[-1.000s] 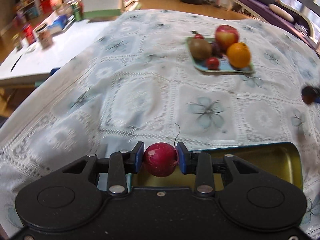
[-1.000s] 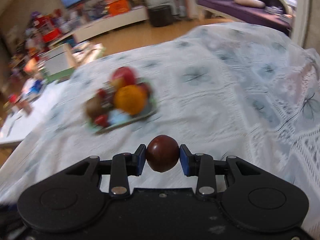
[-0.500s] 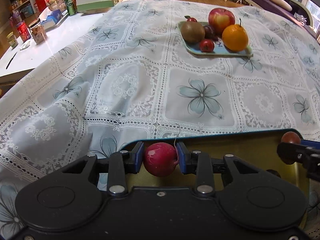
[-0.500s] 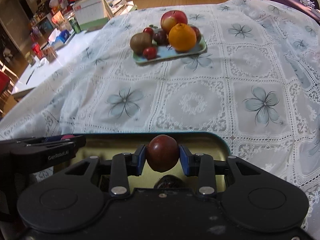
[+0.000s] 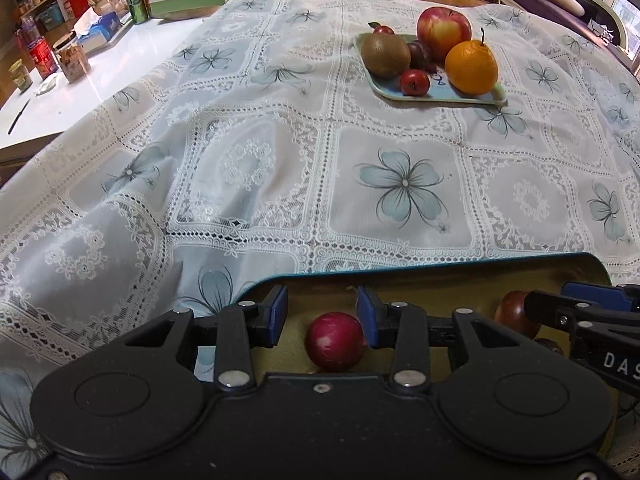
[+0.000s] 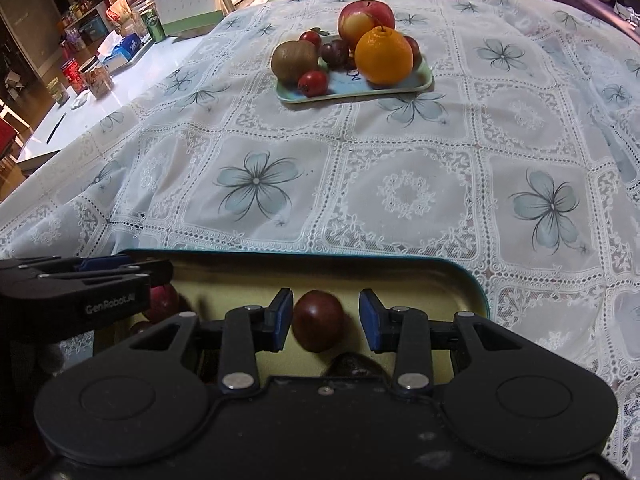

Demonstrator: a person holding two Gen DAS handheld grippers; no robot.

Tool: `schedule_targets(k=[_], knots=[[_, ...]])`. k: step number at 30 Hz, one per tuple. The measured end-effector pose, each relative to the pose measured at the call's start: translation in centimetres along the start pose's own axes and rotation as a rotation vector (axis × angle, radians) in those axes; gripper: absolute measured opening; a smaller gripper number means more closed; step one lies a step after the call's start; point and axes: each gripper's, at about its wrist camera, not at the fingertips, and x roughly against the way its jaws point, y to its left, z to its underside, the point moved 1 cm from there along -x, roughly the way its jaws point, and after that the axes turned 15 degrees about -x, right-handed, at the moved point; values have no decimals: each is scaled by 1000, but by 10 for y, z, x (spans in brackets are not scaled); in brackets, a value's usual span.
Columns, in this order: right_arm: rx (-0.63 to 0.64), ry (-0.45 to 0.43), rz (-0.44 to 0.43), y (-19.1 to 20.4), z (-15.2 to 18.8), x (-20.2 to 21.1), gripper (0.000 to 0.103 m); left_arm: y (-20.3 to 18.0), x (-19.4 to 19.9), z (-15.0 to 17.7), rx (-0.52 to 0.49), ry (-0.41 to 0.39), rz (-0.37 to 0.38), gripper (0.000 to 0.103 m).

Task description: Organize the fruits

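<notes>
Left tongs [image 5: 322, 312] spread apart around a glossy round red fruit [image 5: 335, 341] lying loose in the near metal tin [image 5: 460, 280], gold inside with a teal rim. Right tongs [image 6: 325, 322] likewise spread, flanking a smooth dark brown-red fruit [image 6: 318, 326] in the same tin. Far off on the lace-patterned cloth [image 5: 280, 160]: a pale rectangular tray [image 5: 440, 96] with fuzzy kiwi [image 5: 386, 55], apple [image 5: 443, 32] and dimpled orange [image 5: 471, 66].
</notes>
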Motion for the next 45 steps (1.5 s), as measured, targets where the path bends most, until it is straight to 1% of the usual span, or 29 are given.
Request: schedule_targets(k=[9, 13, 19, 27, 32, 38, 45], knots=[[10, -21, 20, -2, 3, 12, 39, 0, 13, 1, 16, -17, -2, 48], [0, -43, 38, -6, 9, 23, 39, -4, 26, 7, 15, -41, -25, 48], [-17, -66, 62, -16, 22, 38, 39, -14, 44, 24, 19, -63, -37, 48], [-28, -71, 92, -29, 47, 53, 39, -25, 58, 50, 38, -60, -53, 48], [-12, -76, 107, -33, 65, 57, 39, -28, 67, 63, 32, -79, -86, 48], [0, -44, 101, -29, 81, 57, 39, -30, 72, 74, 22, -74, -97, 48], [10, -16, 96, -23, 88, 55, 39, -33, 71, 79, 23, -63, -89, 48]])
